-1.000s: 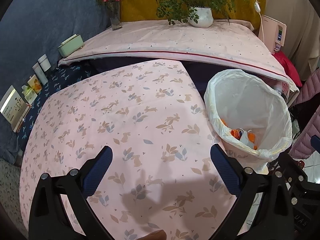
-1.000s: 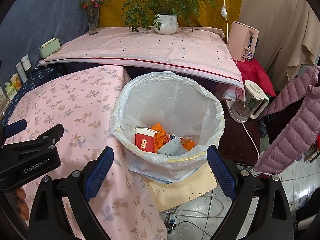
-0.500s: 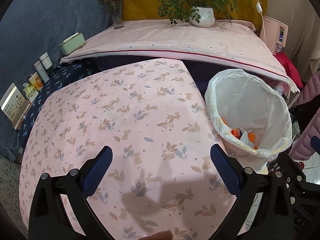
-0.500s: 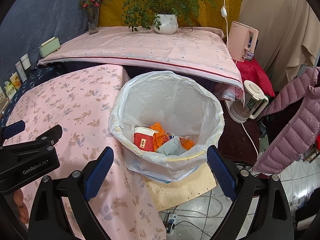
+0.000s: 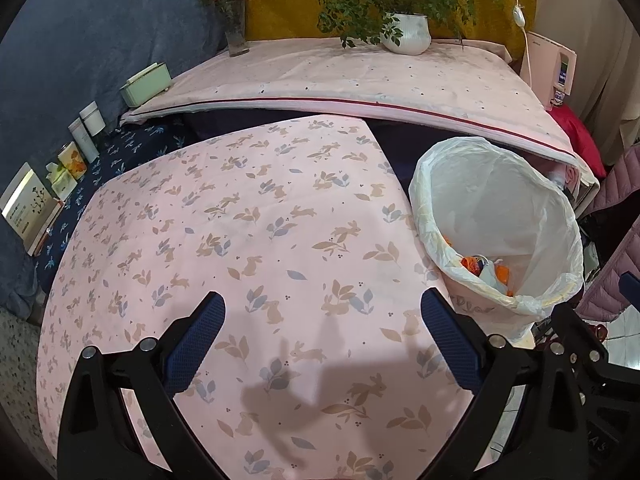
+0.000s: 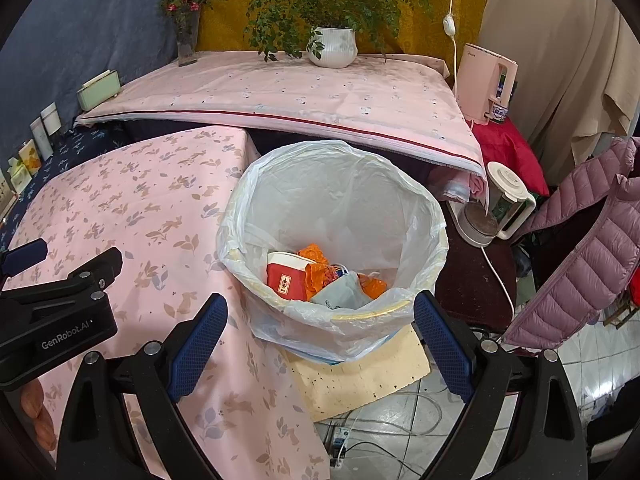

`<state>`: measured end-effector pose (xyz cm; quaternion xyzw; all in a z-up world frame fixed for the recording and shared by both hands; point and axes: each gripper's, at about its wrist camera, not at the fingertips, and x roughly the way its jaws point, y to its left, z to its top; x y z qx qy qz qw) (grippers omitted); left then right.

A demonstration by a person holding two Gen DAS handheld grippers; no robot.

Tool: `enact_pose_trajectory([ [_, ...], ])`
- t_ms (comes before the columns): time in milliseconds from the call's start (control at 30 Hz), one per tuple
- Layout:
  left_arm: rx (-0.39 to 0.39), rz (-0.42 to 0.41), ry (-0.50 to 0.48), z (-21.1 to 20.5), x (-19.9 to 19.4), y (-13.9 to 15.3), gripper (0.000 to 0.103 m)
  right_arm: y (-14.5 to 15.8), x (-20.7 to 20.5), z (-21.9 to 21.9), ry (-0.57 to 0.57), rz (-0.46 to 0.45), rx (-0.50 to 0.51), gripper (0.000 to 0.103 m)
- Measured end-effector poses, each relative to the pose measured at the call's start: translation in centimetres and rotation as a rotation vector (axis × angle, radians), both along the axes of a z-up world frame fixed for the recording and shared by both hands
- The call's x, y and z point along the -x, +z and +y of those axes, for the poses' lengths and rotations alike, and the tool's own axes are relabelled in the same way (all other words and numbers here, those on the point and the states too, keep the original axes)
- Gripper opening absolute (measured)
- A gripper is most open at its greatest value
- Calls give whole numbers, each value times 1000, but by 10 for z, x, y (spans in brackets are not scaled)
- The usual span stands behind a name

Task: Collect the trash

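A trash bin lined with a white plastic bag (image 6: 424, 216) stands right of the pink floral table (image 6: 140, 200). Inside lie a red paper cup (image 6: 286, 276), orange wrappers (image 6: 320, 274) and a grey pouch (image 6: 340, 294). My right gripper (image 6: 318, 334) is open and empty, just in front of the bin's near rim. My left gripper (image 5: 320, 336) is open and empty above the pink table (image 5: 240, 220); the bin (image 5: 552, 216) is to its right. The left gripper's body also shows in the right wrist view (image 6: 60, 312).
A second cloth-covered table (image 6: 300, 92) behind holds a potted plant (image 6: 332, 46), a flower vase (image 6: 186, 40) and a green box (image 6: 98, 88). A pink appliance (image 6: 484, 84), a kettle (image 6: 500, 204), a purple jacket (image 6: 592, 224) and floor cables (image 6: 380, 420) are at right. Books and jars (image 5: 52, 176) line the left.
Both grippers have drifted slightly; the views shift a little. Both stay open and empty, and the bin's contents are unchanged.
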<state>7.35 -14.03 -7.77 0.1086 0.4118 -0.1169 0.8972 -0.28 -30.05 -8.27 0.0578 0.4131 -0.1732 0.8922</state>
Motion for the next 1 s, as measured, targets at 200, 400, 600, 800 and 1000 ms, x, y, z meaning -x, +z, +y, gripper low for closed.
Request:
enact_pose_trajectory([
  [200, -3, -11, -2, -2, 2, -1, 94, 0, 0, 0, -1, 1, 0, 90],
  [400, -6, -12, -4, -3, 4, -2, 94, -1, 0, -1, -2, 2, 1, 90],
  [600, -8, -11, -10, -4, 5, -3, 94, -4, 3, -3, -5, 4, 0, 90],
  [800, -9, -8, -16, -5, 5, -4, 94, -5, 4, -4, -7, 6, 0, 90],
  [1000, -14, -10, -28, -7, 6, -4, 94, -5, 4, -4, -7, 7, 1, 90],
])
